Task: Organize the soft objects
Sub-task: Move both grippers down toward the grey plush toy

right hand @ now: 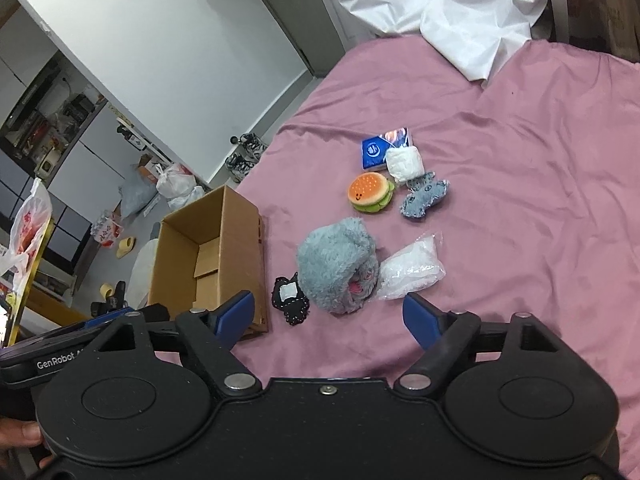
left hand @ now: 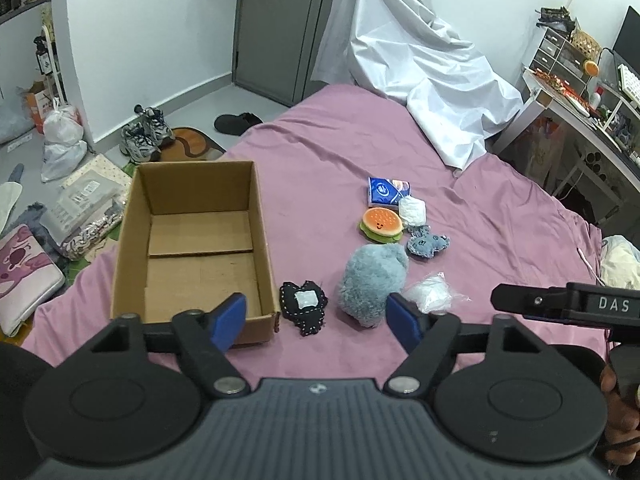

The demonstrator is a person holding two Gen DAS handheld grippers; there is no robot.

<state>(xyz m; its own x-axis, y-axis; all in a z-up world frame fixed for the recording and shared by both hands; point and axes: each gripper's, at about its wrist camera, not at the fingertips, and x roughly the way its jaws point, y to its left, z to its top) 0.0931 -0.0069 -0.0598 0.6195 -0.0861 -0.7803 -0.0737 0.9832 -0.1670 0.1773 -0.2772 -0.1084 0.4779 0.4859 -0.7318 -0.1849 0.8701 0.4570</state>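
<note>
An empty open cardboard box [left hand: 192,240] [right hand: 212,256] sits on the pink bed. Right of it lie a black stitched plush [left hand: 303,307] [right hand: 291,298], a fluffy grey-blue plush [left hand: 370,280] [right hand: 340,266], a clear plastic bag [left hand: 430,294] [right hand: 412,270], a burger plush [left hand: 381,224] [right hand: 370,193], a small denim plush [left hand: 426,242] [right hand: 423,196], a white wad [left hand: 413,209] [right hand: 404,162] and a blue tissue pack [left hand: 386,191] [right hand: 378,148]. My left gripper [left hand: 318,318] is open and empty, just before the black plush. My right gripper [right hand: 328,314] [left hand: 560,304] is open and empty, just before the grey plush.
A white sheet [left hand: 420,68] [right hand: 440,4] covers something at the bed's far end. A cluttered desk [left hand: 580,92] stands to the right. Shoes [left hand: 146,136], bags [left hand: 62,140] and packages [left hand: 84,212] lie on the floor left of the bed.
</note>
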